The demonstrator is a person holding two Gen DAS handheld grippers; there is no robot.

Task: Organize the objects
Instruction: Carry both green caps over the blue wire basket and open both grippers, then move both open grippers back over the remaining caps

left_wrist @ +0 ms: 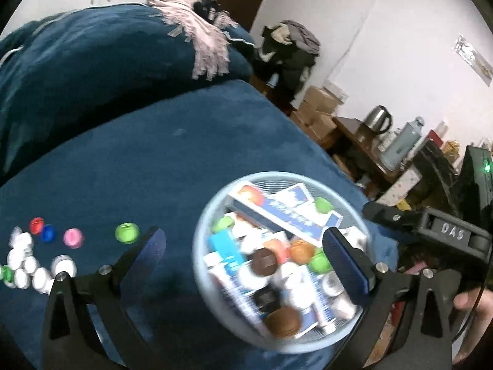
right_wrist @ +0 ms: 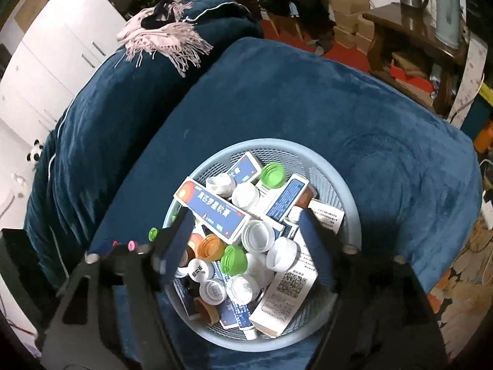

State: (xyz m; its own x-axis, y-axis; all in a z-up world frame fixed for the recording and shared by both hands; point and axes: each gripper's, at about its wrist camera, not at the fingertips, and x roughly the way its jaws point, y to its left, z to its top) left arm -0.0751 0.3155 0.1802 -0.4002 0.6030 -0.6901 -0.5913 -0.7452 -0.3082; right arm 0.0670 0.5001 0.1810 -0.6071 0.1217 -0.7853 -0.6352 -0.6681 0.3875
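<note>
A light blue mesh basket (left_wrist: 203, 225) (right_wrist: 345, 185) sits on a blue velvet cushion. It holds medicine boxes (right_wrist: 215, 212), bottle caps (right_wrist: 235, 259) and small tubes. Loose caps lie on the cushion to its left: a green cap (left_wrist: 127, 232), a pink cap (left_wrist: 73, 237), a blue cap (left_wrist: 48, 233), a red cap (left_wrist: 37, 225) and several white caps (left_wrist: 27, 268). My left gripper (left_wrist: 246, 256) is open and empty, over the basket's left edge. My right gripper (right_wrist: 246, 231) is open and empty, right above the basket's contents.
A pink fringed scarf (right_wrist: 160, 40) lies on the blue sofa back (left_wrist: 92, 71). A wooden side table (right_wrist: 409, 27) with a kettle (left_wrist: 377, 119) and cardboard boxes (left_wrist: 317, 108) stand to the right. White cabinets (right_wrist: 52, 52) are at the left.
</note>
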